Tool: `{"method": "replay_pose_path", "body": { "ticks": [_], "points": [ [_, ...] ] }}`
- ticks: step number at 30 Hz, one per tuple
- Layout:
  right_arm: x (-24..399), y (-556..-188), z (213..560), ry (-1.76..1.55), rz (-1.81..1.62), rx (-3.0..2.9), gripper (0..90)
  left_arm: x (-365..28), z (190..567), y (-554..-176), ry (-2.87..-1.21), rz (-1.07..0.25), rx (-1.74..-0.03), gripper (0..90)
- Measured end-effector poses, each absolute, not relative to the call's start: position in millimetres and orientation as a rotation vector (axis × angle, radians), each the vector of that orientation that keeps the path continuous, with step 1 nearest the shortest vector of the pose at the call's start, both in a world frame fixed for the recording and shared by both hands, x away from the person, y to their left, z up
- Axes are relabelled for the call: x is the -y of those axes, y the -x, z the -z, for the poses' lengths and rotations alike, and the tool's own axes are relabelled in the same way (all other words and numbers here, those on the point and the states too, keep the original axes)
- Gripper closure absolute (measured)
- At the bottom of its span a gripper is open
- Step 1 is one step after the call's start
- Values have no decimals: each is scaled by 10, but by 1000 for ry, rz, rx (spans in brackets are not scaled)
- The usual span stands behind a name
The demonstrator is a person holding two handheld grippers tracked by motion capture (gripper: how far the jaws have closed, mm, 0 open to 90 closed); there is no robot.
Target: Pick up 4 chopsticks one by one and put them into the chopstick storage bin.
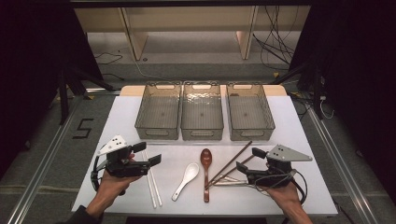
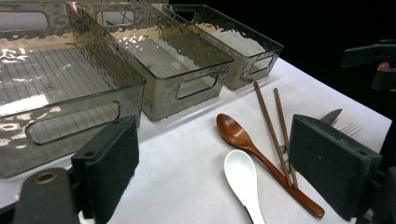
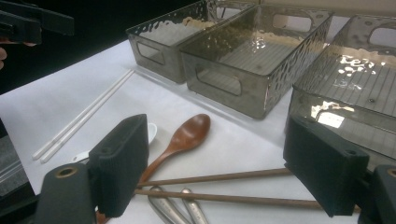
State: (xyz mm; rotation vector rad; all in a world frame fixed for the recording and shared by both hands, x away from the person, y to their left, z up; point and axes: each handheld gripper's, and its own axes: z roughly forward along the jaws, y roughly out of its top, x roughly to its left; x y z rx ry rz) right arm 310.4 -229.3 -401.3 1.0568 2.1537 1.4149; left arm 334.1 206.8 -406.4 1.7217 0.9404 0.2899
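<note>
White chopsticks (image 1: 153, 184): pair lying on the white table (image 1: 308, 140), just right of the left gripper (image 1: 150, 153); lower ends reach the near table edge.
Left gripper: held above the table in the left hand (image 1: 112, 179), tilted, pointing right; jaws apart, nothing between them.
White spoon (image 1: 186, 179): bowl up, just left of the wooden spoon (image 1: 206, 172).
Brown chopsticks (image 1: 231, 164): cross diagonally; near ends hidden behind the right gripper (image 1: 247, 159).
Metal cutlery (image 3: 180, 207): handles partly hidden by the chopsticks; type unclear.
Right gripper: in the right hand (image 1: 285, 191), pointing left, jaws apart and empty.
Bins (image 1: 201, 112): three, side by side, behind.
</note>
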Motion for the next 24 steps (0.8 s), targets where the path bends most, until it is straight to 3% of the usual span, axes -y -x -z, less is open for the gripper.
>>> {"method": "replay_pose_path", "body": {
  "ticks": [11, 24],
  "points": [
    [2326, -3179, 3988, -1011, -1363, -2226, 244, -2061, 4066, -3344, -1727, -288, -933, 157],
    [2270, -3574, 3865, -791, -1035, -2525, 272, -2073, 4066, -3353, -1727, -291, -936, 157]
  ]
}}
